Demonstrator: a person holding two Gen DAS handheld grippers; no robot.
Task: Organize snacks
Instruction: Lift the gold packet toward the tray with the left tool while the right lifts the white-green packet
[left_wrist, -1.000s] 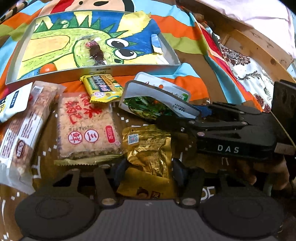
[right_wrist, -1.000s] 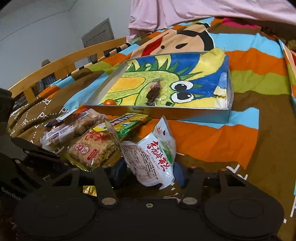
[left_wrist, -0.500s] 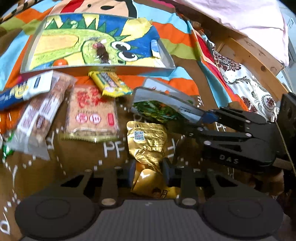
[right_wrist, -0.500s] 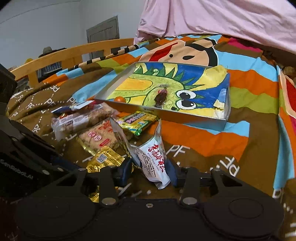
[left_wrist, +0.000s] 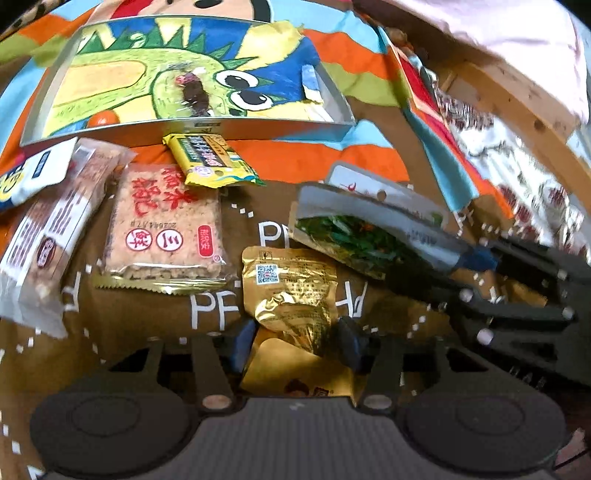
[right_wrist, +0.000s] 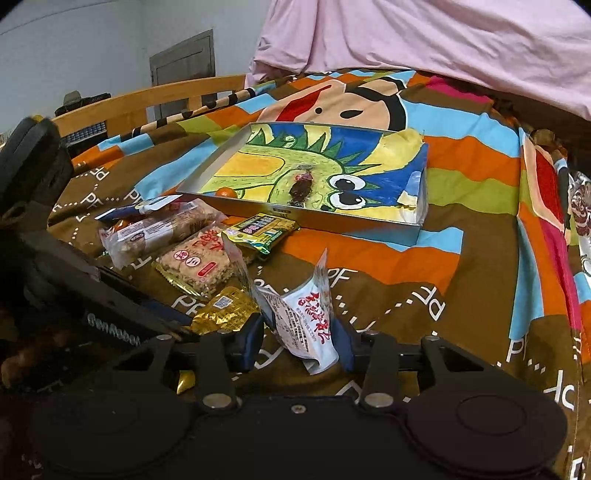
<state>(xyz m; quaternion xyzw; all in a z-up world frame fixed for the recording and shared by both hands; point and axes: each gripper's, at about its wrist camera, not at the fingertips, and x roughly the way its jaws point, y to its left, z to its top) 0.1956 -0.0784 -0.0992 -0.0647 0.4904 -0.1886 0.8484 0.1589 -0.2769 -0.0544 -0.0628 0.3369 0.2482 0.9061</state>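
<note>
A crumpled gold packet (left_wrist: 291, 291) lies on the brown blanket between the fingers of my left gripper (left_wrist: 295, 345). Its jaws are opening and the pads stand beside the packet's edges. My right gripper (right_wrist: 299, 341) is shut on a white bag with red writing (right_wrist: 303, 325) and holds it tilted, clear of the blanket. In the left wrist view that bag (left_wrist: 362, 236) shows green contents, with the right gripper (left_wrist: 476, 258) at its right end. The shallow white box with a dragon drawing (right_wrist: 303, 218) lies beyond and holds a dark sweet (right_wrist: 301, 186) and an orange ball (right_wrist: 225, 192).
A rice cracker pack (left_wrist: 166, 229), a yellow-green pack (left_wrist: 210, 158), a long bar pack (left_wrist: 48, 229) and a white-blue pack (left_wrist: 29, 173) lie left of the gold packet. A wooden bed rail (right_wrist: 147, 99) runs behind, and a pink cover (right_wrist: 443, 44) lies at the back.
My left jaws squeezed the gold packet, then spread apart again. My right gripper closed on the white bag and lifted it away from the blanket.
</note>
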